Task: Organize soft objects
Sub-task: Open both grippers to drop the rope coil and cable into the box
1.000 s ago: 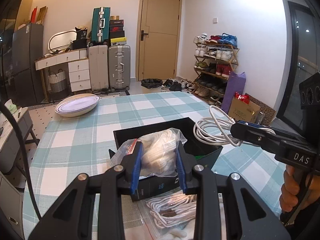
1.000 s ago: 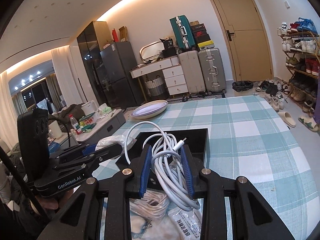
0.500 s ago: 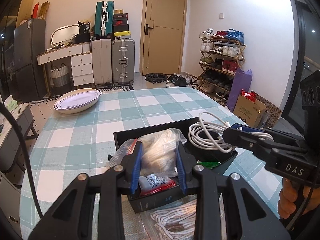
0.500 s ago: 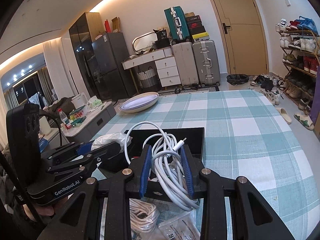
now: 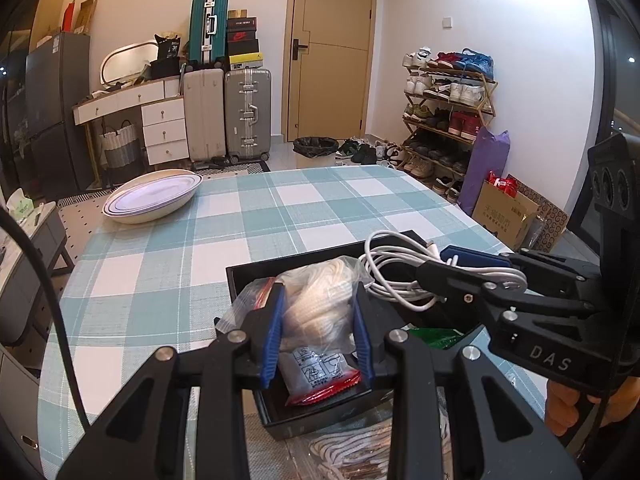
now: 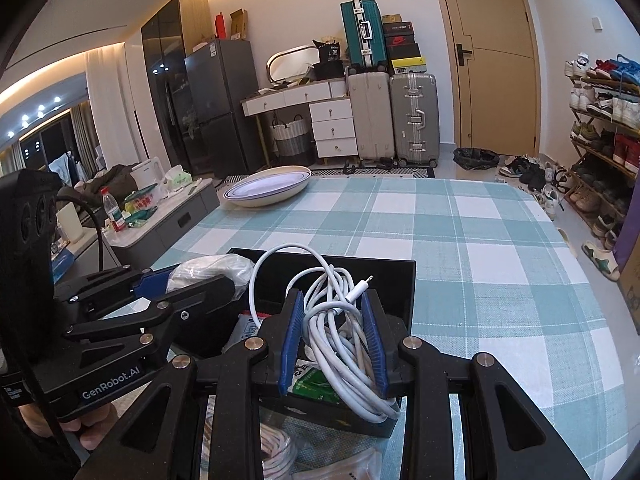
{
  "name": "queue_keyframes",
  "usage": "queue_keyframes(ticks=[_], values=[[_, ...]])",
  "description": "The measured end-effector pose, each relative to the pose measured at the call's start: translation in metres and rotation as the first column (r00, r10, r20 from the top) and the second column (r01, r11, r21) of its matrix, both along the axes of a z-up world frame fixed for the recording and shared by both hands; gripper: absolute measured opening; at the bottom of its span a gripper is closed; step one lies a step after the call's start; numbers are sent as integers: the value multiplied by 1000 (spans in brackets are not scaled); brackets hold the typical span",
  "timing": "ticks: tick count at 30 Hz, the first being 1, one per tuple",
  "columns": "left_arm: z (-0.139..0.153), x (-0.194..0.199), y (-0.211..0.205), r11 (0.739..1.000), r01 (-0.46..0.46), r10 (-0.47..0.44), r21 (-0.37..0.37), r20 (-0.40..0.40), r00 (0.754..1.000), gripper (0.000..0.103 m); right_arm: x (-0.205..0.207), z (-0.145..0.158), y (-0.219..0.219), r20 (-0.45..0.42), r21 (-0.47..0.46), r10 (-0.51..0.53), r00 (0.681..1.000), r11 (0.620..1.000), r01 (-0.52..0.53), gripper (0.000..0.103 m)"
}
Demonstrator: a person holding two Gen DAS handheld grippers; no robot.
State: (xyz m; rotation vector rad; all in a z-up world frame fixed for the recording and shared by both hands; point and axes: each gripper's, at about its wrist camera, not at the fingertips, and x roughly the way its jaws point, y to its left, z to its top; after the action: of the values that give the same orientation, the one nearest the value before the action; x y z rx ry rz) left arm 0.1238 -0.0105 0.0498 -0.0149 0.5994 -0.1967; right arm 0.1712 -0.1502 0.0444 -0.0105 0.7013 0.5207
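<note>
the left gripper (image 5: 318, 320) is clamped on a clear bag (image 5: 320, 304) of whitish cord, its blue pads pressed against both sides of the bag. the bag hangs over the black box (image 5: 256, 272), its lower end with a red strip and printed label reaching down inside the box near the front wall. the right gripper (image 6: 332, 332) is closed on a bundle of white cable (image 6: 340, 340), with the coils squeezed between its blue pads and a loop arching up above them; a small plug end (image 6: 362, 282) sticks out near the right pad. the cable is held over the right part of the same box, beside the bag. in the left view the right gripper (image 5: 448, 264) comes in from the right with the cable (image 5: 396, 276) spilling toward the bag, the two nearly touching. a green packet (image 6: 316, 384) lies in the box under the cable. more bagged cord (image 6: 276, 452) lies on the table in front of the box, close to the camera. the box sits on a table (image 6: 460, 248) covered with a teal and white checked cloth. a shallow white dish (image 6: 268, 190) rests at the far left corner of the table, well apart from the box. part of a hand (image 5: 576, 404) shows on the right gripper's handle.
</note>
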Motion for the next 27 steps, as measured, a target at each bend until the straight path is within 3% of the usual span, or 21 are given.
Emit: queue_keyframes(ticks=[11, 18, 22, 24, 25, 26, 27], values=[[-10, 9, -1, 1000, 13, -13, 4, -32, 999, 31, 13, -11, 11, -9, -54, 23, 1000, 998, -23, 30], [-11, 8, 1, 1000, 24, -24, -8, -43, 999, 36, 15, -12, 9, -4, -26, 24, 1000, 999, -24, 32], [-3, 1, 2, 1000, 17, -17, -13, -20, 1000, 56, 11, -7, 2, 9, -22, 12, 1000, 1000, -12, 37], [1, -4, 3, 1000, 21, -21, -18, -14, 1000, 58, 6, -4, -5, 5, -13, 4, 1000, 1000, -4, 52], [2, -5, 4, 999, 23, -23, -23, -16, 1000, 64, 4, -2, -8, -1, -10, 3, 1000, 1000, -3, 55], [4, -8, 5, 999, 19, -19, -26, -19, 1000, 79, 1, -1, -12, -5, -5, 2, 1000, 1000, -2, 64], [6, -12, 6, 1000, 10, -11, -28, -15, 1000, 87, -2, 0, -17, -9, 0, -2, 1000, 1000, 2, 76]])
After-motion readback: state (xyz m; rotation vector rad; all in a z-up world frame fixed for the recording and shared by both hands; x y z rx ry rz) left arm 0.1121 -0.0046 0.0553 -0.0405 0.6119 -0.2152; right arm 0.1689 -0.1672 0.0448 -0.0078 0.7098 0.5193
